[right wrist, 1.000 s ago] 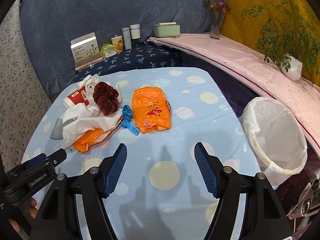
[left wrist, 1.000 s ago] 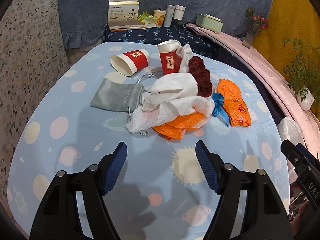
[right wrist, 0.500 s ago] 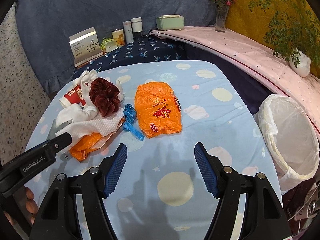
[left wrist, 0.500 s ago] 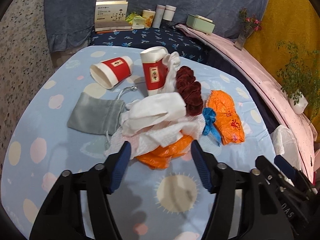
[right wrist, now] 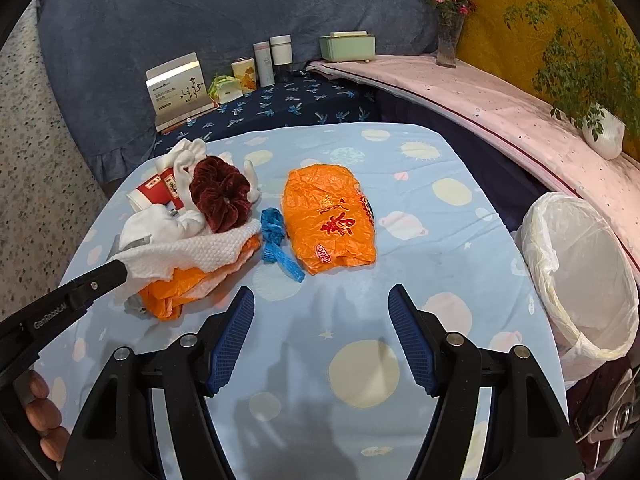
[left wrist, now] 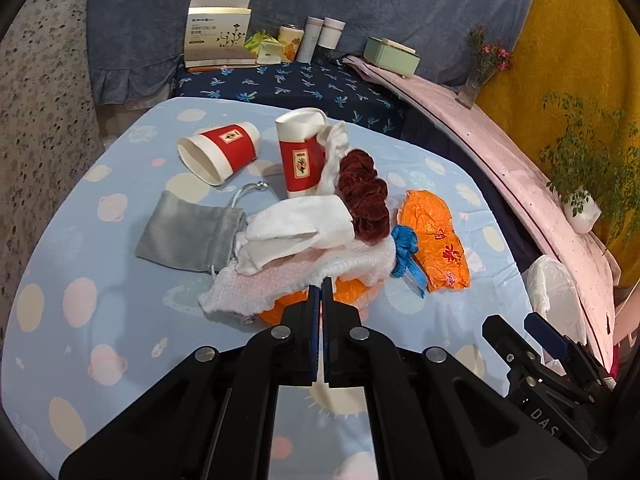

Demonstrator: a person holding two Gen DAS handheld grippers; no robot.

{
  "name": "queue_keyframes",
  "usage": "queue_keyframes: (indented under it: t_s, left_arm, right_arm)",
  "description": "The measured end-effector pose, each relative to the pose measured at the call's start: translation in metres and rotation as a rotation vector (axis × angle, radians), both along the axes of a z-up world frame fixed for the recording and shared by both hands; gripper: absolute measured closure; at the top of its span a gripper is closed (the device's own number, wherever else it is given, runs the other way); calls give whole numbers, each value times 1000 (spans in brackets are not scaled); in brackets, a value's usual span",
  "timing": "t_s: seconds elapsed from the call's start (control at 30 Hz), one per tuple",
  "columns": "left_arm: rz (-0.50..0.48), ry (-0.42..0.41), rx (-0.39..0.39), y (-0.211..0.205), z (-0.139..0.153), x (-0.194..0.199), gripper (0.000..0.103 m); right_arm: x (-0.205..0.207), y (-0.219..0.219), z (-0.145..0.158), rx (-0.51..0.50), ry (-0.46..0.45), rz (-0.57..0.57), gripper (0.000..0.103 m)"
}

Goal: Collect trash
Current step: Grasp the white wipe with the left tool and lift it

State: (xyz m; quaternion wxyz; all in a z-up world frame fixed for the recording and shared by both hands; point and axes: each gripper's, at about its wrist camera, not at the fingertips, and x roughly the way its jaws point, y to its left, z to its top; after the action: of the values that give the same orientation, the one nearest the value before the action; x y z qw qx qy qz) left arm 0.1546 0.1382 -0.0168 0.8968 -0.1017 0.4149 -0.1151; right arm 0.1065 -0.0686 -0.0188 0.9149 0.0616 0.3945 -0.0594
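Since the earlier frame, the left gripper [left wrist: 320,292] has advanced to the pile and its jaws have just been closing; they now stand fully together at the near edge of the white textured paper towel [left wrist: 304,276] and the crumpled orange plastic bag [left wrist: 352,294] under it. Whether a fold is caught cannot be told. The right gripper [right wrist: 321,312] hangs wide open and empty at lower centre, the flat orange printed bag [right wrist: 328,220] beyond it, the white-lined bin [right wrist: 580,272] at right, judged the destination.
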Motion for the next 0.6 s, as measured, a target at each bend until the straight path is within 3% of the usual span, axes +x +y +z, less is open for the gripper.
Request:
queue_keyframes:
  t_s: [0.37,0.6]
  left_arm:
    - [24,-13,-26,30,13,-23,103]
    - [1,-74,-42,24,44,-29,103]
  right_arm:
    - [-12,21,9,3,-14,34,36]
    - [-22,28,11,12,-17,43,36]
